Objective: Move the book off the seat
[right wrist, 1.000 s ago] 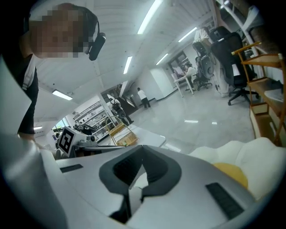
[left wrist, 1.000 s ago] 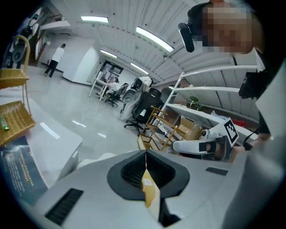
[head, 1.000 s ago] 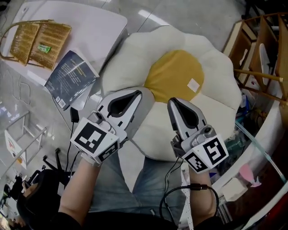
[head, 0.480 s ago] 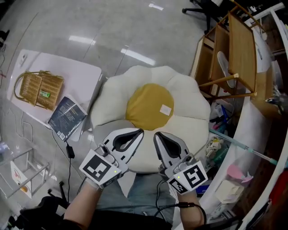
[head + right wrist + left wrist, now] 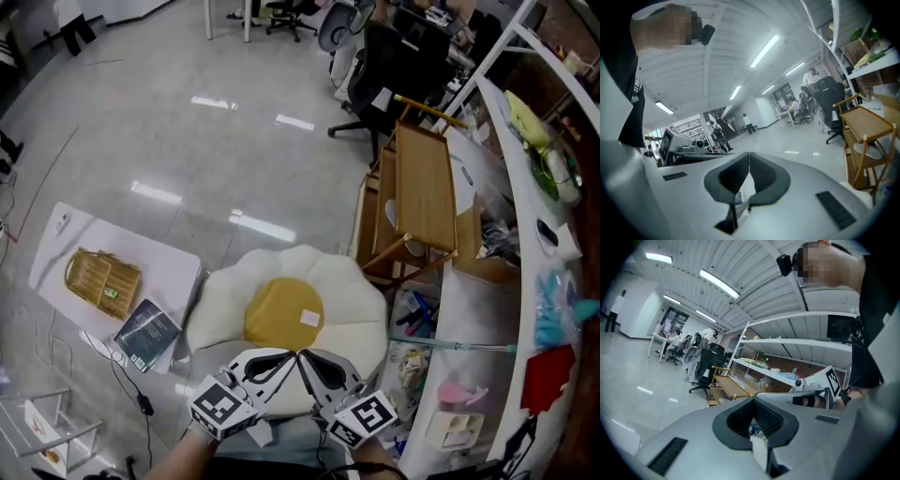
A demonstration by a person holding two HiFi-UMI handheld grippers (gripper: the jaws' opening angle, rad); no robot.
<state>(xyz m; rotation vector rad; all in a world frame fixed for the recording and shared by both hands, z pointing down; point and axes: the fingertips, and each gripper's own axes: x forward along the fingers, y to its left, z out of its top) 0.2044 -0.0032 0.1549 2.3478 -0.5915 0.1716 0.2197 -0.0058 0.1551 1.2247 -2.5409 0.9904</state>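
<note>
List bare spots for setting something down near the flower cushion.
The flower cushion has a bare top. Open floor lies beyond it, between the white board and wooden rack. The board is mostly taken by the basket and book. Right of the cushion is cluttered.

book on table, left of cushion

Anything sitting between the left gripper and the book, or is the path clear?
Nothing visible. The book lies on the white low table left of the egg cushion, beside the woven basket, already off the seat. The left gripper, shut and empty, shows at the cushion's near edge.
</note>
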